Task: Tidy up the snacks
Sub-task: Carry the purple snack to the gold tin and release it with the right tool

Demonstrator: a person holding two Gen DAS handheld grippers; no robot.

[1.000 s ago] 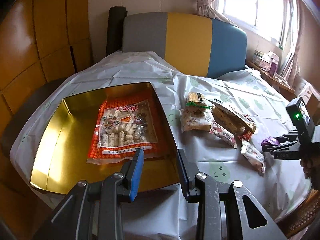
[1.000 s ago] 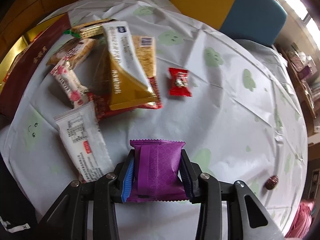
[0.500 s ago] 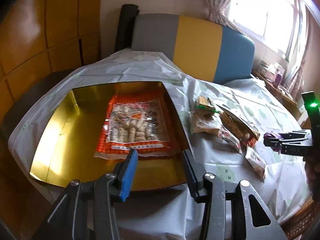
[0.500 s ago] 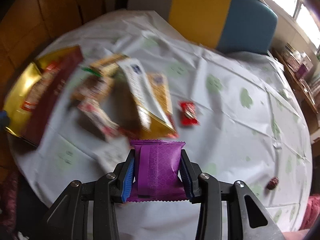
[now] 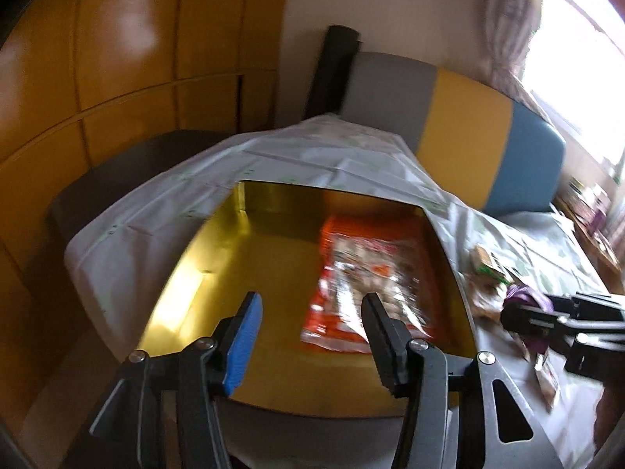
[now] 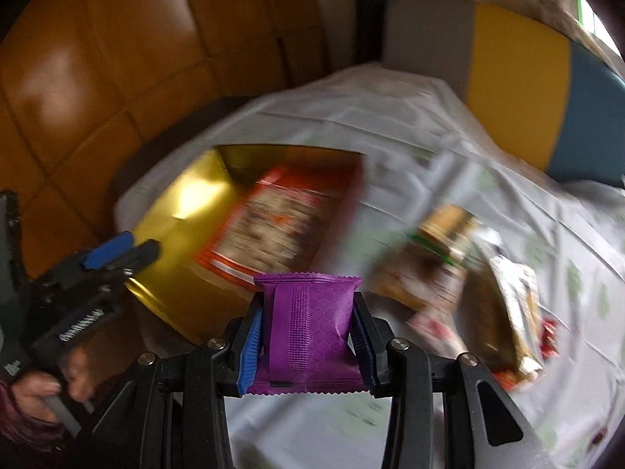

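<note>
Purple snack pack (image 6: 308, 328) — right gripper (image 6: 308, 332) is squeezing it | left gripper (image 5: 308, 336) is opening, holding nothing | risk — pack is slipping out before reaching gold box (image 5: 218, 273), or grippers are bumping.

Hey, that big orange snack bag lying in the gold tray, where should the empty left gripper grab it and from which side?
Judging loosely: pinch the orange bag's near sealed edge, coming from above. It lies flat, so only that thin edge suits the opening, empty left gripper.

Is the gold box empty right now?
No, an orange snack bag lies flat inside the gold box.
</note>
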